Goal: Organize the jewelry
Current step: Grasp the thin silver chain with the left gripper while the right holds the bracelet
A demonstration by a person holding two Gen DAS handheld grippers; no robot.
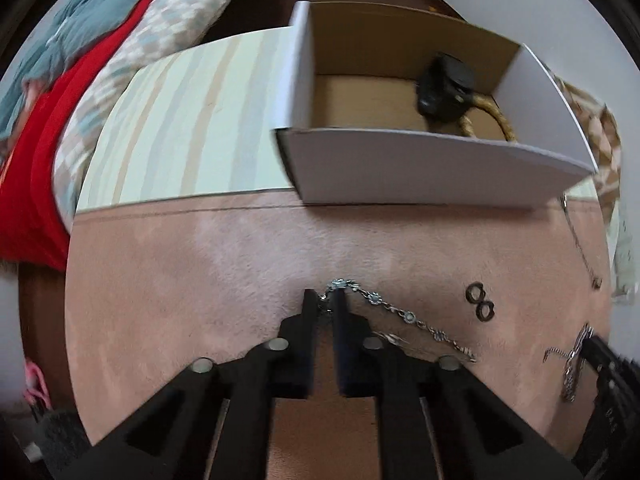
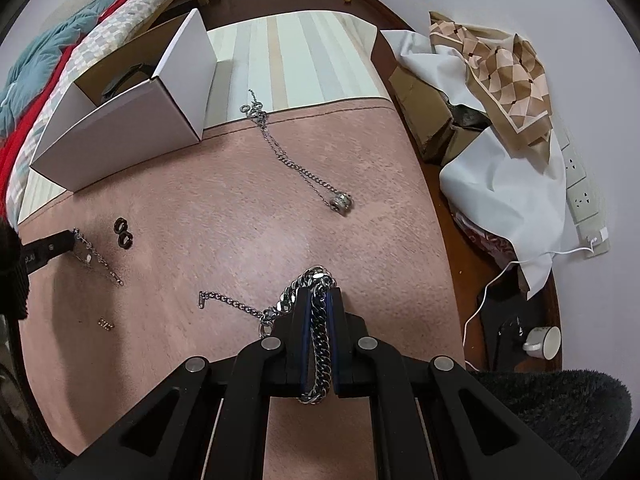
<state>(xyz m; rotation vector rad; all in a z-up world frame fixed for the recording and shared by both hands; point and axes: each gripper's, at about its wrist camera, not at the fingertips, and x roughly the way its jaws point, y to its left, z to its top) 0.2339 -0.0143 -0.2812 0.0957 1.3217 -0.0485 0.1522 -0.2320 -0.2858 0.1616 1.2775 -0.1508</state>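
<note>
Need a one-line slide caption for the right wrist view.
Right tongs shut on a thick silver chain above pink carpet, white box at upper left.

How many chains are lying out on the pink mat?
3: a chunky silver curb chain in the right claw, a thin flower-link silver chain in the left claw, a long silver pendant necklace mid-mat. The box may hide more.

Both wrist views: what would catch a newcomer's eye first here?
Probably the right gripper, low in its own view, shut on a heavy silver curb chain that runs between its fingers and trails onto the pink mat. Next, the left gripper, shut on one end of a thin flower-link chain. Behind both stands an open white cardboard box at the mat's far edge, with something dark already inside.
</note>
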